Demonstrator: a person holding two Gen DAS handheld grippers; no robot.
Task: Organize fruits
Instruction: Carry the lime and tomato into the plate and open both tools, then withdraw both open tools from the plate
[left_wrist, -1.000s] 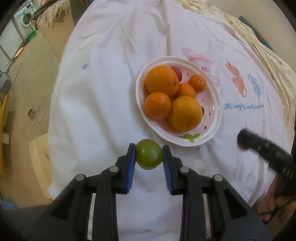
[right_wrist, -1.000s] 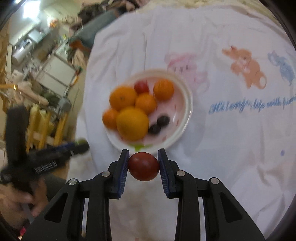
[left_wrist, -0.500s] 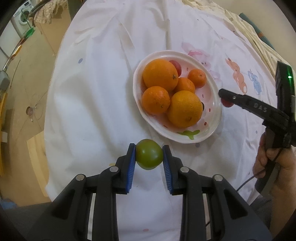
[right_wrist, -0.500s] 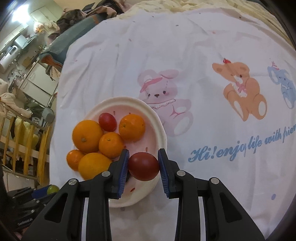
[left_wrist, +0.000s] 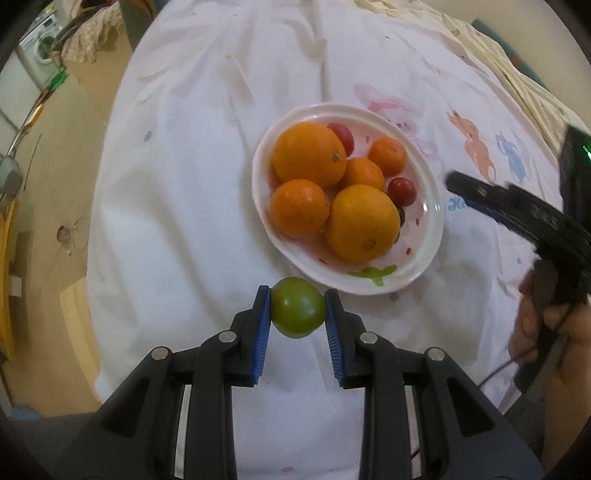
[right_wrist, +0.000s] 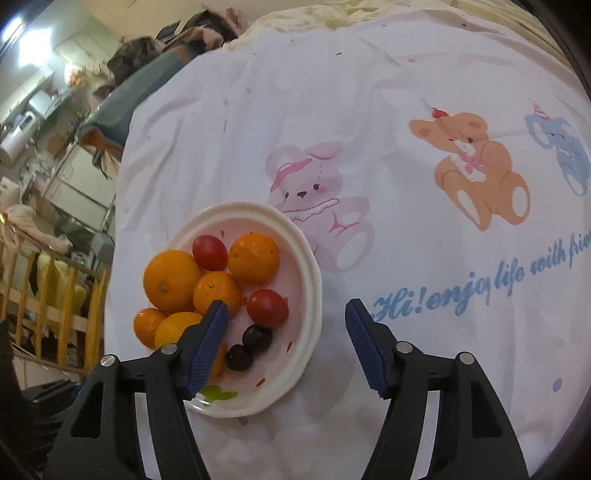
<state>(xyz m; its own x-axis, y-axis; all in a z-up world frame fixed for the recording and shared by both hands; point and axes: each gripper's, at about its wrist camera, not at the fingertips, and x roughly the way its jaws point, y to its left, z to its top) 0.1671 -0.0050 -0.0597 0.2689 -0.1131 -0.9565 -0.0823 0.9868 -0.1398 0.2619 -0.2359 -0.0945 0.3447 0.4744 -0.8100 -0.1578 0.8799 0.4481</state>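
Left tongs (left_wrist: 298, 314) are clamped on a green tomato (left_wrist: 298, 312), held just short of the white plate's (left_wrist: 430, 236) near rim. Right tongs (right_wrist: 286, 345) stand wide apart and hold nothing, the left pad over the plate. On the plate lie five oranges (right_wrist: 170, 280), two red tomatoes (right_wrist: 267, 307) and two dark grapes (right_wrist: 257, 338). A printed white cloth (right_wrist: 406, 110) covers the table.
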